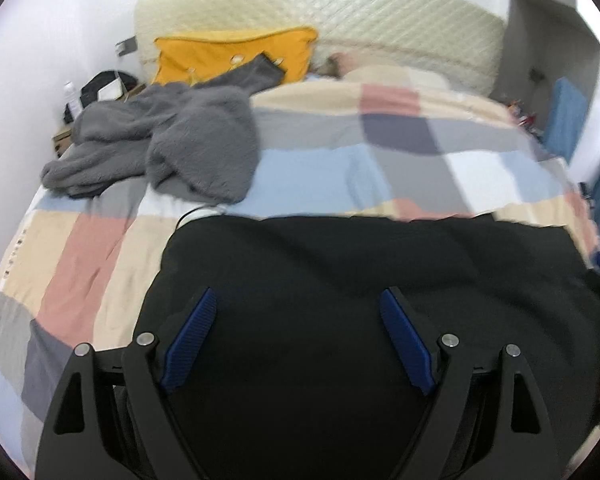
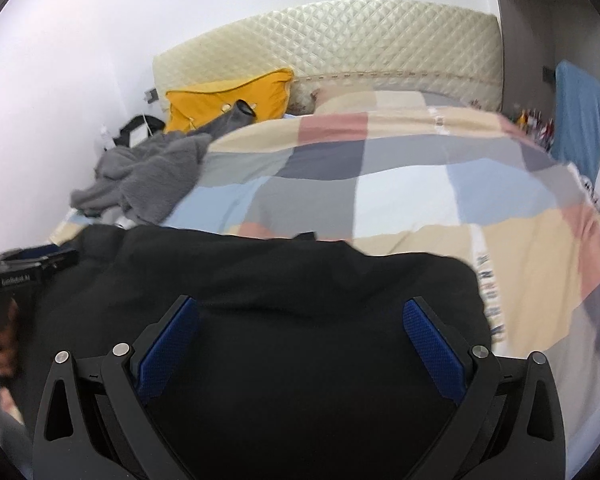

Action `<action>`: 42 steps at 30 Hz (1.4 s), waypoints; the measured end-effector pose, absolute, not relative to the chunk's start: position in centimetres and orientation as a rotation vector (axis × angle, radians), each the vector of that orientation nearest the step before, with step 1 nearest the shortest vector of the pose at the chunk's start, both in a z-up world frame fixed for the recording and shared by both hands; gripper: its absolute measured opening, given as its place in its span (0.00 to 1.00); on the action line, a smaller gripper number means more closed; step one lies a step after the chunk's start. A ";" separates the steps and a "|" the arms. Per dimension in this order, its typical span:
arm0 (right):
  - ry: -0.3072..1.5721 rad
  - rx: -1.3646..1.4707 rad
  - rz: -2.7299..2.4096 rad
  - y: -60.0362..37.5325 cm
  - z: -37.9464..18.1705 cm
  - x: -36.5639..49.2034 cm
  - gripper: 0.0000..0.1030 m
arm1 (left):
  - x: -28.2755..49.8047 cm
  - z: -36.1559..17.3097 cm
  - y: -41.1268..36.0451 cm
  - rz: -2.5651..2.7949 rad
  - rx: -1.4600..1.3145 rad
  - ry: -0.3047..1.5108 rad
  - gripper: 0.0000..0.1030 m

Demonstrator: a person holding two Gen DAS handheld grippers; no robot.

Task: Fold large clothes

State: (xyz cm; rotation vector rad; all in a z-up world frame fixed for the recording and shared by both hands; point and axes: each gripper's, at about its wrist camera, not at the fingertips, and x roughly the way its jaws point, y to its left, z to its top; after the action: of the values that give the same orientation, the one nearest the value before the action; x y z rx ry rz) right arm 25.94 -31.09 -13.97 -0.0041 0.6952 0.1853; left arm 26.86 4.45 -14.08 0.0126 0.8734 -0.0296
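Observation:
A large black garment (image 1: 360,264) lies spread flat on the near part of the bed, with its far edge running across the patchwork quilt. My left gripper (image 1: 299,294) hangs over it with its blue pads wide apart and nothing pinched between them. In the right wrist view the same black garment (image 2: 280,268) fills the foreground. My right gripper (image 2: 301,302) stands open above it, also gripping nothing. The left gripper's body (image 2: 20,272) shows at the garment's left edge, with a hand below it.
A crumpled grey fleece garment (image 1: 172,136) lies on the far left of the bed. A yellow pillow (image 1: 228,56) leans on the cream quilted headboard (image 1: 340,12). The patchwork quilt (image 1: 400,160) covers the bed. A cluttered nightstand (image 1: 100,92) stands at the left.

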 end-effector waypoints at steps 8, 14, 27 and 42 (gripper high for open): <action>0.756 0.135 0.195 -33.9 -17.6 28.3 1.00 | 27.9 -15.9 4.6 -0.059 -0.002 0.908 0.82; 0.782 0.133 0.188 -33.8 -17.5 28.5 1.00 | 27.8 -15.7 5.2 -0.040 -0.037 0.906 0.85; 0.567 0.184 0.167 -34.2 -6.5 24.1 1.00 | 24.6 -6.6 4.1 -0.063 -0.102 0.721 0.87; 0.281 0.084 0.259 -29.7 5.8 11.8 1.00 | 13.0 4.8 -0.4 -0.173 -0.046 0.481 0.88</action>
State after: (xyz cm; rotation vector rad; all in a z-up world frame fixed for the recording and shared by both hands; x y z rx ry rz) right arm 11.82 -29.70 5.76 0.0842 0.2813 0.2593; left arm 13.04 -0.40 4.84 -0.0461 0.4805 -0.1734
